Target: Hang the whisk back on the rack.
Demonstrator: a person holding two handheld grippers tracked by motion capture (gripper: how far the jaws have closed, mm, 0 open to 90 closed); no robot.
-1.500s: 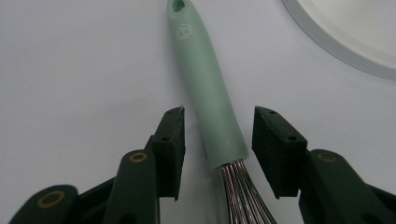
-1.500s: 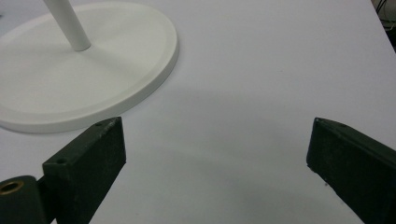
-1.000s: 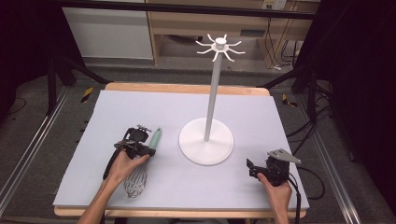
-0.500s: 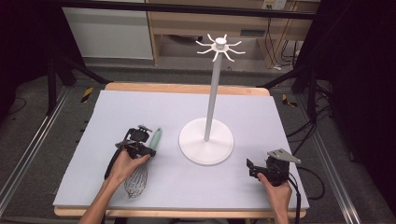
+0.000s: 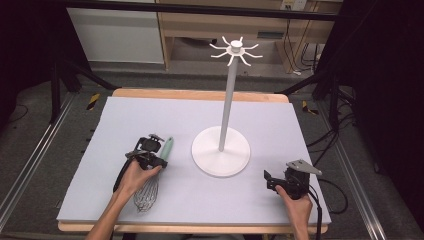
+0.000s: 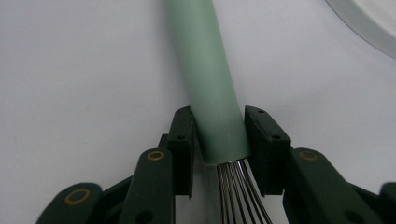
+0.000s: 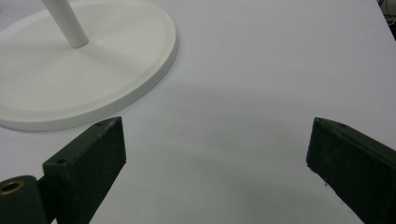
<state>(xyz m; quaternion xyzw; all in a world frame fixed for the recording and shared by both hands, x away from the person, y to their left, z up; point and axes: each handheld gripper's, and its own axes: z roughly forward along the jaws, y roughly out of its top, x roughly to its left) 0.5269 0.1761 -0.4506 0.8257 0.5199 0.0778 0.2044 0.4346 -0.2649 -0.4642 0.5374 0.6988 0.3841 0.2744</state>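
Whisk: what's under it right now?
The whisk lies on the grey mat; nothing else shows beneath. The person's left hand covers the wires' upper part, hiding the mat there.

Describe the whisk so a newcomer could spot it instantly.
On the pale table mat, left of the white hook stand, lies the whisk. The left gripper has just been closing on its handle, which is between the jaws. Mint-green handle and wire loops set it apart.
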